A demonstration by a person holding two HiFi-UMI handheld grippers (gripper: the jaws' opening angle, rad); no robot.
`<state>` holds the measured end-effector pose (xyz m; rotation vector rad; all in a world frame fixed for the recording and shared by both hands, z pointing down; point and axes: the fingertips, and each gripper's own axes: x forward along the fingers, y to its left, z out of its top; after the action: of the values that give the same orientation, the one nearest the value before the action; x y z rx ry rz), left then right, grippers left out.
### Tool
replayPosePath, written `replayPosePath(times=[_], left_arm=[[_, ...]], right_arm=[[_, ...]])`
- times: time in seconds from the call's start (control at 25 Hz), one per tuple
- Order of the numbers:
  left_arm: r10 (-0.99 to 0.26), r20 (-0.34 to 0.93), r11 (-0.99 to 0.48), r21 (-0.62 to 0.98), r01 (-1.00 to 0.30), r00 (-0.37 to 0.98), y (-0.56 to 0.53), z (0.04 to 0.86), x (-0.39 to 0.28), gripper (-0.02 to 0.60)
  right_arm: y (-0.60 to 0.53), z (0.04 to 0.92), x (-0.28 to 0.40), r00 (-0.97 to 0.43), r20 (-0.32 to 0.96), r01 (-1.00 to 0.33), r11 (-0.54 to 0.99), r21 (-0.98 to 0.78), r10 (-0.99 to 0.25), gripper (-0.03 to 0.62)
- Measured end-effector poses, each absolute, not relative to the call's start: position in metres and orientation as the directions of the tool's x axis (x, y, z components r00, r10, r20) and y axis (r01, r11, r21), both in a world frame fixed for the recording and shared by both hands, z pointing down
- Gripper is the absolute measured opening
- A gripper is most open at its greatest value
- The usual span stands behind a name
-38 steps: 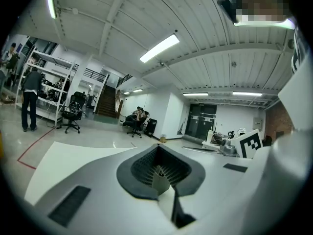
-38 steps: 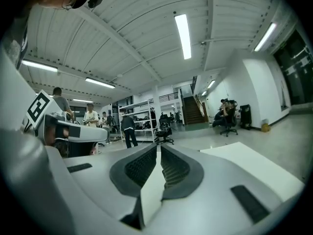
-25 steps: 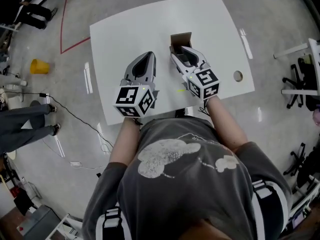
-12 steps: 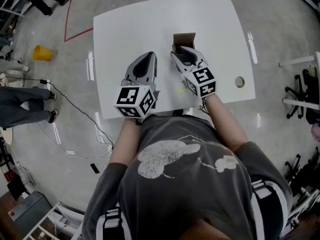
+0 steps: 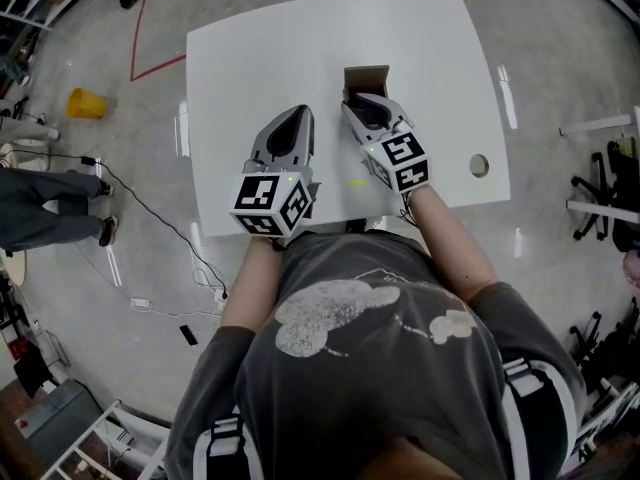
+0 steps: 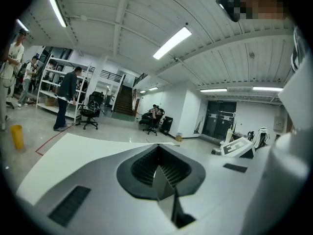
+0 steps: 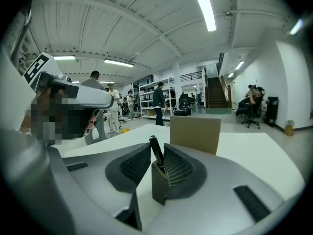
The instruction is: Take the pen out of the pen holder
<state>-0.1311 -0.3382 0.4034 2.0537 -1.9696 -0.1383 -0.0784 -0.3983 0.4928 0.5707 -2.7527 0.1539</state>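
A black pen stands tilted in a small dark grey pen holder on the white table. My right gripper straddles the holder, and the pen rises between its ribbed pads. Its jaws are closing; a gap still shows on the left side of the pen. In the head view the right gripper reaches to just in front of a cardboard box. My left gripper hovers beside it to the left. In its own view the left gripper is shut with nothing in it.
The open cardboard box stands right behind the holder. A round cable hole is near the table's right edge. A small yellow-green scrap lies near the front edge. On the floor lie a yellow cone and cables; people stand at the left.
The right gripper's jaws have drawn closer together around the pen holder and its marker cube has rolled slightly. The left gripper has stayed put.
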Motion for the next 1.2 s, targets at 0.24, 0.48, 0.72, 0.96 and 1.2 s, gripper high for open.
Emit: replayPosePath(times=[0.24,0.48,0.72,0.96,1.2], left_arm=[[-0.99,0.127,-0.022,0.279,-0.96,0.059,-0.333,0.404,-0.137,0.008],[-0.989,0.116,-0.051,0.284,-0.958,0.087,-0.326,0.403,-0.144,0.008],[-0.987,0.102,-0.089,0.284,-0.955,0.123,-0.312,0.396,-0.152,0.008],[-0.985,0.078,-0.125,0.286,-0.95,0.154,-0.3,0.387,-0.16,0.008],[-0.979,0.059,-0.17,0.282,-0.944,0.194,-0.285,0.379,-0.159,0.008]], right_arm=[[-0.404,0.487,-0.076,-0.854,0.318,-0.439,0.898,-0.02,-0.411,0.06],[-0.403,0.478,-0.076,-0.844,0.289,-0.473,0.881,-0.004,-0.452,0.06],[-0.402,0.454,-0.072,-0.819,0.259,-0.52,0.853,0.044,-0.513,0.06],[-0.398,0.425,-0.064,-0.791,0.208,-0.571,0.816,0.085,-0.575,0.06],[-0.38,0.393,-0.057,-0.767,0.149,-0.614,0.781,0.112,-0.624,0.06]])
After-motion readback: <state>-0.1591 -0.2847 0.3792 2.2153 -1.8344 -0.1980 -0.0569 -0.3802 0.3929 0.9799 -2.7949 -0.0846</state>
